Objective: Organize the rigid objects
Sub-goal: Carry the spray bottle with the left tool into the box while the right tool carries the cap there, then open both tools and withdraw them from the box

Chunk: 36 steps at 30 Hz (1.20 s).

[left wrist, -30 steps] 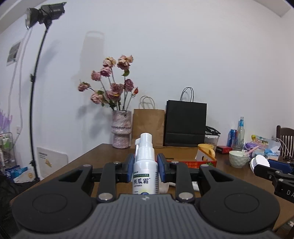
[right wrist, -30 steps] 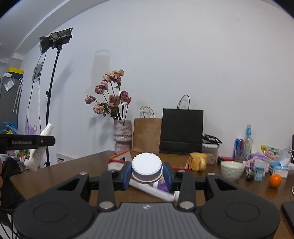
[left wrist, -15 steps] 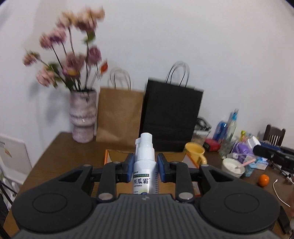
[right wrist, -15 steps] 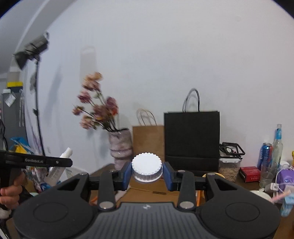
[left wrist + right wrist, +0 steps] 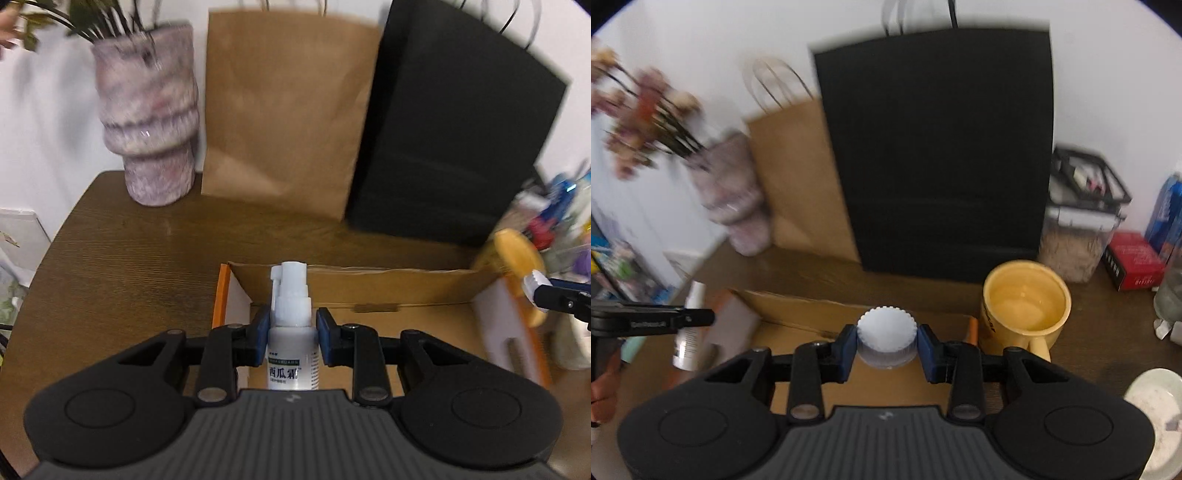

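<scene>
Left gripper (image 5: 291,334): jaws clamped on a white spray bottle (image 5: 291,354), long axis along the fingers, nozzle pointing away, over the open cardboard box (image 5: 354,275) near the table's (image 5: 122,251) back edge.
Right gripper (image 5: 886,347): jaws gripping a white ridged-cap jar (image 5: 886,341), cap facing the camera, above the same box, beside a yellow mug (image 5: 1025,306).

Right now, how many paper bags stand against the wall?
2: a brown bag beside the vase, and a black bag to its right, overlapping its edge. Others may be hidden.
</scene>
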Available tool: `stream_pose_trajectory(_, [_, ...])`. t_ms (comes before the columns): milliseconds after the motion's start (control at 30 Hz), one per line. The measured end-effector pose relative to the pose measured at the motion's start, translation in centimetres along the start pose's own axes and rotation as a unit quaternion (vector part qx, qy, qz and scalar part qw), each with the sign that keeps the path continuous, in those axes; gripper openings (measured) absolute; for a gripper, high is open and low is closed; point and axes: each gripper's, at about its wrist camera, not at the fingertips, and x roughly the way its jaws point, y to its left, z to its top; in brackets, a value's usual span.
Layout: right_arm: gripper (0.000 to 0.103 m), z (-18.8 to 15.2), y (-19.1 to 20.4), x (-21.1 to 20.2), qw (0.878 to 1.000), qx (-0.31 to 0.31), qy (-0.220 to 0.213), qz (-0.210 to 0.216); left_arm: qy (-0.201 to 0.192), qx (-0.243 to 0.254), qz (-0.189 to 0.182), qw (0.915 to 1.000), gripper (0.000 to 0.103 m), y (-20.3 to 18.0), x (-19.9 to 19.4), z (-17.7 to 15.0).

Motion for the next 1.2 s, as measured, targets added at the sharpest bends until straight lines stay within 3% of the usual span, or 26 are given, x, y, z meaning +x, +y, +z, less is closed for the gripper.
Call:
stream_pose_trajectory(167, [0.035,-1.1,0.5,6.7,0.997,-0.04,0.053,-0.049,0.041,0.048,0.027,0.9976,0.028,-1.2,5.1,-0.2])
stream_pose_trajectory(267, [0.033,-1.8,1.0,8.8,0.994,-0.06,0.061,-0.064,0.047,0.061,0.054,0.9956,0.029,-1.5,6.9,-0.7])
stream_pose_trajectory(333, [0.037,-1.9,2.0,9.5,0.99,-0.088,0.062,-0.086,0.028,0.071,0.063,0.9951,0.053,-1.7,7.0,-0.8])
stream_pose_trajectory(400, [0.044,-2.0,2.5,9.7,0.989,-0.1,0.065,-0.092,0.028,0.069,0.054,0.9957,0.056,-1.5,6.8,-0.7])
stream_pose_trajectory(500, [0.045,-1.8,2.5,9.0,0.988,-0.097,0.062,-0.099,0.026,0.063,0.061,0.9958,0.057,-1.4,6.1,-0.5])
stream_pose_trajectory(700, [0.047,-0.9,2.7,3.0,0.989,-0.099,0.033,-0.102,-0.002,0.067,0.072,0.9951,0.064,-1.4,0.8,0.0])
stream_pose_trajectory(900, [0.054,-0.7,3.9,-6.7,0.989,-0.103,-0.015,-0.104,-0.041,0.068,0.076,0.994,0.069,-1.4,-8.4,-0.2])
stream_pose_trajectory(1067, [0.06,-1.7,5.1,-15.0,0.987,-0.104,-0.061,-0.103,-0.077,0.053,0.061,0.9938,0.075,-1.1,-16.4,-2.0])
stream_pose_trajectory(1200, [0.064,-3.9,6.2,-19.8,0.986,-0.102,-0.097,-0.091,-0.14,0.039,0.069,0.987,0.077,-0.9,-22.2,-5.0])
